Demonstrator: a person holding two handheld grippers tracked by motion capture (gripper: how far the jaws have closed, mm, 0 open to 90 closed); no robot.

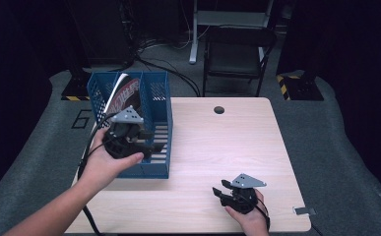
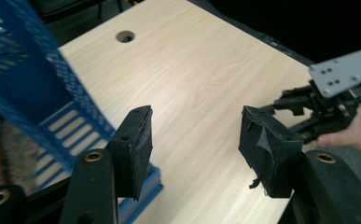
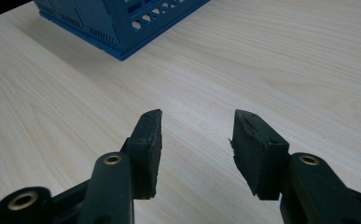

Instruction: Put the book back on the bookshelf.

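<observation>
Your left hand-held gripper (image 1: 148, 143) hangs spread and empty over the blue file rack (image 1: 159, 105) at the worktop's (image 1: 227, 147) left edge. Right hand-held gripper (image 1: 221, 189) is spread near the front edge. Jaws could snag the rack wall and tip it.

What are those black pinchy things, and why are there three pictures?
A person sits at a wooden table and holds a claw in each hand, like big tongs. The top picture looks down from above. You see the left claw over a blue rack and the right claw near the table's front edge. The other two pictures come from little cameras riding on the claws, so you look along their black fingers. The left claw looks across the table, with the rack beside it. The right claw looks towards the rack too. Both claws are open and hold nothing. Something printed in red and white stands in the rack.
</observation>
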